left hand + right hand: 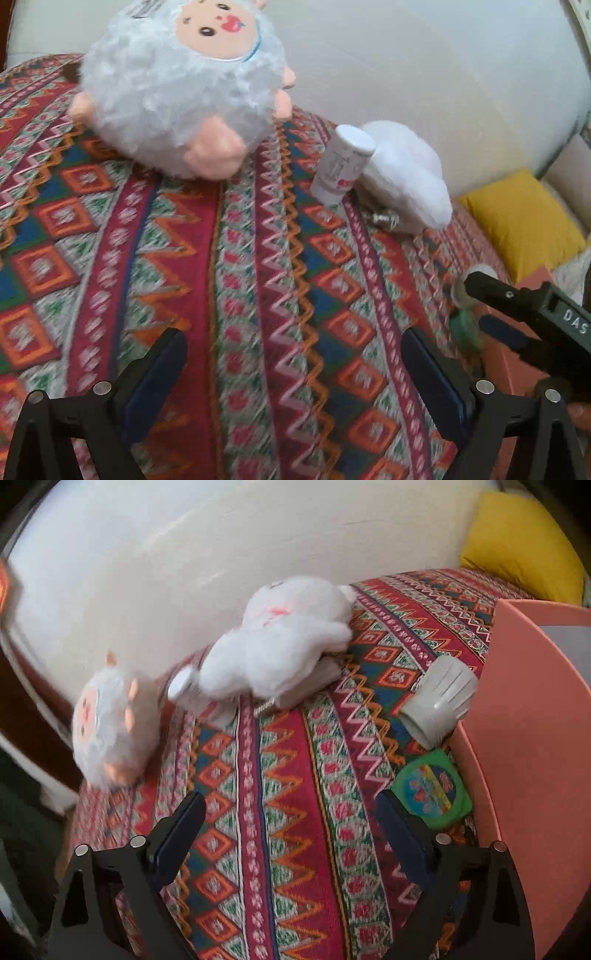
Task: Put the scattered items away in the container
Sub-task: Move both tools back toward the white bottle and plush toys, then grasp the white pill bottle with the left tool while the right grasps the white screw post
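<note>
On the patterned cloth lies a round grey sheep plush at the far left. A white bottle stands beside a white fluffy plush. A grey ribbed cap and a green round toy lie against the salmon container. My left gripper is open over bare cloth. My right gripper is open too, its right finger next to the green toy; it also shows at the right edge of the left wrist view.
A white wall backs the surface. A yellow cushion lies at the far right beyond the container. A small metal screw-like piece pokes out under the white plush. A dark drop-off lies left in the right wrist view.
</note>
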The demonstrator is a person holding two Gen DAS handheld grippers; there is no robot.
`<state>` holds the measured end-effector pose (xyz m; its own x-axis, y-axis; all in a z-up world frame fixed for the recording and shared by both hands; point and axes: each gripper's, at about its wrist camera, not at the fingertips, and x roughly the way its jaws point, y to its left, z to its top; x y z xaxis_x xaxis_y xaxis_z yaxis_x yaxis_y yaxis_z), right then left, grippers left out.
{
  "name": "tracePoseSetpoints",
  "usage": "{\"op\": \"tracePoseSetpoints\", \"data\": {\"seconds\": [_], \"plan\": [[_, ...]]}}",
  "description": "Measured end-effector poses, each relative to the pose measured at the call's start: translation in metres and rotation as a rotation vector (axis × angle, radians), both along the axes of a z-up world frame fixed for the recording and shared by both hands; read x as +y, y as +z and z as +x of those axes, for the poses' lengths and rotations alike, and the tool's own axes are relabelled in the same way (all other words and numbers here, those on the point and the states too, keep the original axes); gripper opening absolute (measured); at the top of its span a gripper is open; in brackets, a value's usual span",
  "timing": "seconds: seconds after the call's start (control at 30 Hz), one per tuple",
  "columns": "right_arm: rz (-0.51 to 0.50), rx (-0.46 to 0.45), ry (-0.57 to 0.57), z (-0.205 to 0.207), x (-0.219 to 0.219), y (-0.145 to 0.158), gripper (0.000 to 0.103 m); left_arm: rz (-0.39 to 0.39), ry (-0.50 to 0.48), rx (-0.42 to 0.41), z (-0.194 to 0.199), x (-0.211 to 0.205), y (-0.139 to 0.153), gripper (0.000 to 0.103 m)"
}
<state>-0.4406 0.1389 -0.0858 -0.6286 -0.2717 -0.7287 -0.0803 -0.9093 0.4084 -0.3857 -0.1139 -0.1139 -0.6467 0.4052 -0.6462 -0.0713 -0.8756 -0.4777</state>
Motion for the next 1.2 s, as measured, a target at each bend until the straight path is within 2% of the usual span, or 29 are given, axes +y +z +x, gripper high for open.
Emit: {"op": "tracePoseSetpoints", "data": {"seconds": [0.07, 0.17, 0.27, 0.4, 0.47, 0.53, 0.57, 0.6, 0.67, 0.7, 0.73, 0.77, 0.8, 0.9, 1.07, 1.2], "plan": [[-0.016, 0.002, -0.005, -0.01, 0.004, -0.002, 0.09, -0.023, -0.005, 0.025, -0.01, 0.009, 0.0, 0.097], [-0.03, -0.004, -0.007, -0.029, 0.005, -0.008, 0.085, -0.103, -0.008, 0.087, -0.03, 0.026, 0.003, 0.097], [-0.064, -0.024, -0.009, -0.053, 0.003, -0.02, 0.083, -0.153, -0.009, 0.111, -0.056, 0.037, 0.003, 0.097], [-0.125, -0.058, -0.07, -0.093, 0.004, -0.042, 0.083, -0.143, -0.029, 0.098, -0.1, 0.051, -0.005, 0.097], [-0.128, -0.041, -0.128, -0.108, 0.006, -0.047, 0.085, -0.144, -0.06, 0.105, -0.122, 0.061, -0.008, 0.097], [-0.11, -0.009, -0.145, -0.122, 0.002, -0.047, 0.097, -0.147, -0.085, 0.104, -0.143, 0.07, -0.013, 0.097], [-0.068, -0.002, -0.147, -0.129, -0.003, -0.046, 0.097, -0.138, -0.09, 0.098, -0.152, 0.072, -0.015, 0.097], [-0.054, -0.006, -0.139, -0.134, -0.006, -0.047, 0.092, -0.134, -0.089, 0.094, -0.16, 0.073, -0.017, 0.097], [-0.024, -0.013, -0.124, -0.145, -0.01, -0.047, 0.061, -0.126, -0.093, 0.075, -0.177, 0.076, -0.022, 0.096], [-0.037, -0.017, -0.116, -0.144, -0.009, -0.049, 0.034, -0.119, -0.096, 0.067, -0.181, 0.077, -0.023, 0.09], [-0.051, -0.02, -0.109, -0.143, -0.009, -0.05, 0.03, -0.112, -0.096, 0.066, -0.184, 0.078, -0.023, 0.071], [-0.065, -0.023, -0.102, -0.142, -0.008, -0.052, 0.03, -0.104, -0.1, 0.07, -0.185, 0.078, -0.02, 0.058], [-0.06, -0.019, -0.092, -0.136, -0.009, -0.051, 0.03, -0.114, -0.099, 0.072, -0.183, 0.079, -0.016, 0.048], [-0.093, -0.019, -0.066, -0.108, -0.01, -0.047, 0.03, -0.142, -0.084, 0.081, -0.161, 0.078, -0.003, 0.047], [-0.191, -0.045, 0.0, -0.043, -0.018, -0.034, 0.03, -0.121, -0.054, 0.107, -0.069, 0.057, 0.032, 0.047], [-0.164, -0.009, 0.111, 0.017, -0.035, -0.006, 0.029, -0.107, -0.015, 0.111, 0.009, 0.035, 0.057, 0.047]]}}
